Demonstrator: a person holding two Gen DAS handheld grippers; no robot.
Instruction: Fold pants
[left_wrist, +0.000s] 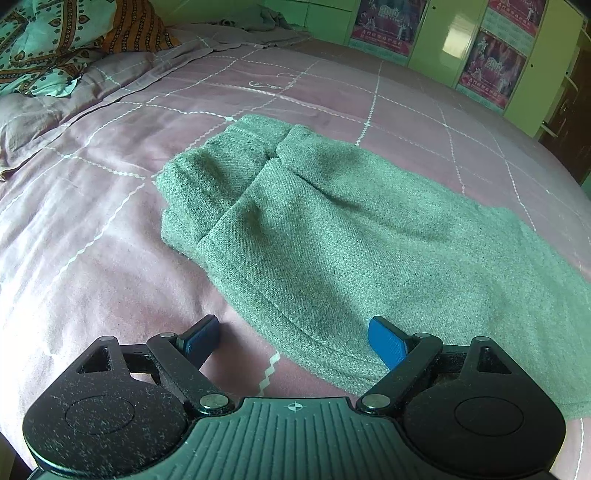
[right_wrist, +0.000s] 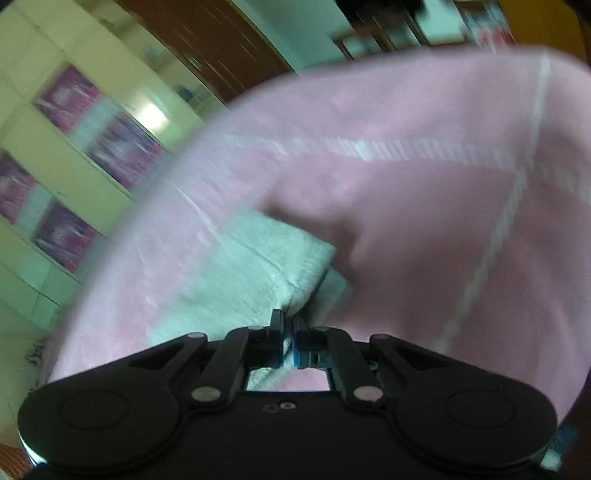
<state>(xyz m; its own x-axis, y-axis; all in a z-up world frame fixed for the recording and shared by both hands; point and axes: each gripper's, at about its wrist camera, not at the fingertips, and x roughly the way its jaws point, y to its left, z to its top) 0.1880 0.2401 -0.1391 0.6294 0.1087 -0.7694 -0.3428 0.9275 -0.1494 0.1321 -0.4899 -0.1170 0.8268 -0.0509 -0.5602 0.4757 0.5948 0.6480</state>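
The grey-green pants (left_wrist: 332, 236) lie on the pink bed, with a folded, bunched end at the far left and the cloth running right and toward me. My left gripper (left_wrist: 293, 341) is open, just above the near edge of the pants, its blue pads (left_wrist: 388, 343) wide apart. In the blurred right wrist view, my right gripper (right_wrist: 289, 332) is shut on a fold of the pants (right_wrist: 251, 280), the cloth pinched between its fingers and lifted slightly.
The pink quilted bedspread (left_wrist: 92, 229) with white stitched lines covers the bed. A patterned teal and orange blanket (left_wrist: 55, 44) lies at the far left. Green cabinets with posters (left_wrist: 491, 62) stand behind the bed; they also show in the right wrist view (right_wrist: 55, 177).
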